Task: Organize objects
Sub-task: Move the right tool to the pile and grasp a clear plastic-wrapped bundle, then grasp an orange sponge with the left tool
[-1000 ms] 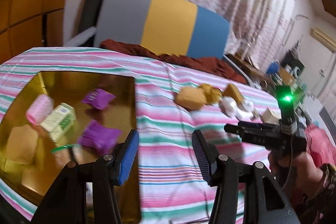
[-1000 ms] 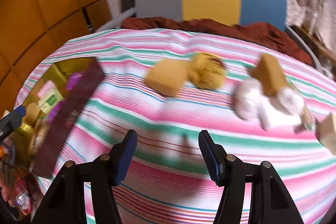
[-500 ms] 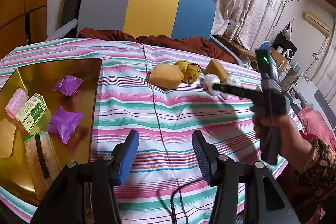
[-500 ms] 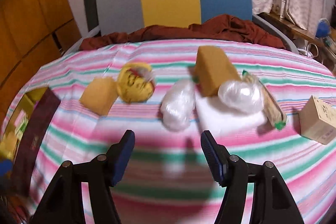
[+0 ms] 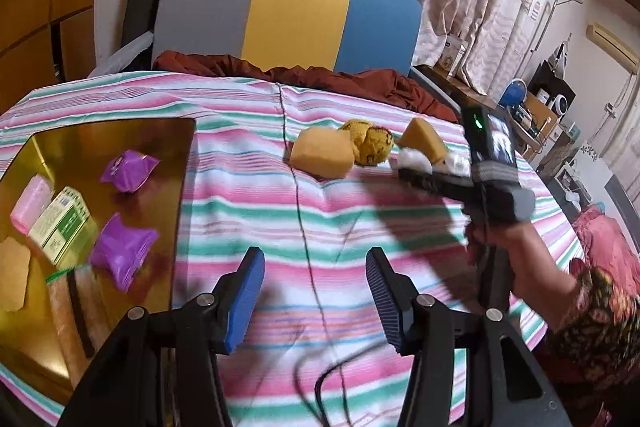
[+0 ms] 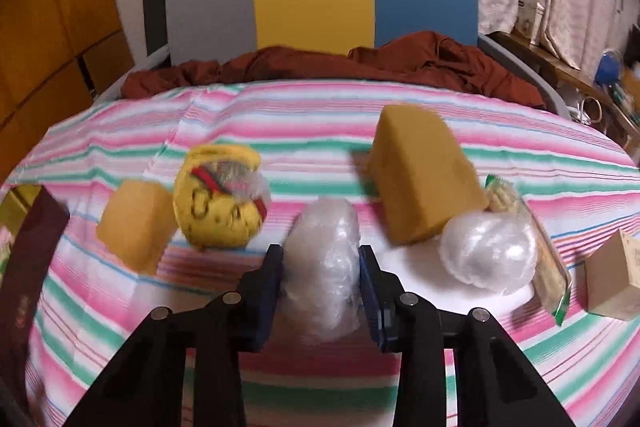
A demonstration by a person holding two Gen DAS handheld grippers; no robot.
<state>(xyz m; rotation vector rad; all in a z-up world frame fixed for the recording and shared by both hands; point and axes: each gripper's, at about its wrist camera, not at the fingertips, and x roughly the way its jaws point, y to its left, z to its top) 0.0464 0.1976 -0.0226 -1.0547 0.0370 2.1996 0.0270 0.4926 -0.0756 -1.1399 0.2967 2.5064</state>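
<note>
Clamping the right claw (image 6: 321, 285) onto a clear plastic-wrapped bundle (image 6: 326, 259), pads pressed to both its sides, bundle on the striped worktop (image 6: 280, 131). Just right of that claw: a second clear bundle (image 6: 488, 253), a long packet (image 6: 548, 267), a small carton (image 6: 616, 277). Beyond the claw: two tan sponge blocks (image 6: 136, 223) (image 6: 420, 179) and a yellow toy (image 6: 220, 199), all unsorted. Holding the left claw (image 5: 316, 293) half open, gripping nothing, over bare cloth. Left of it, already gathered in the gold tray (image 5: 160, 131): two purple sachets (image 5: 122, 253) (image 5: 128, 165), a green box (image 5: 62, 223), a pink roll (image 5: 30, 203), a wrapped bar (image 5: 76, 311). Judging roughly half sorted.
</note>
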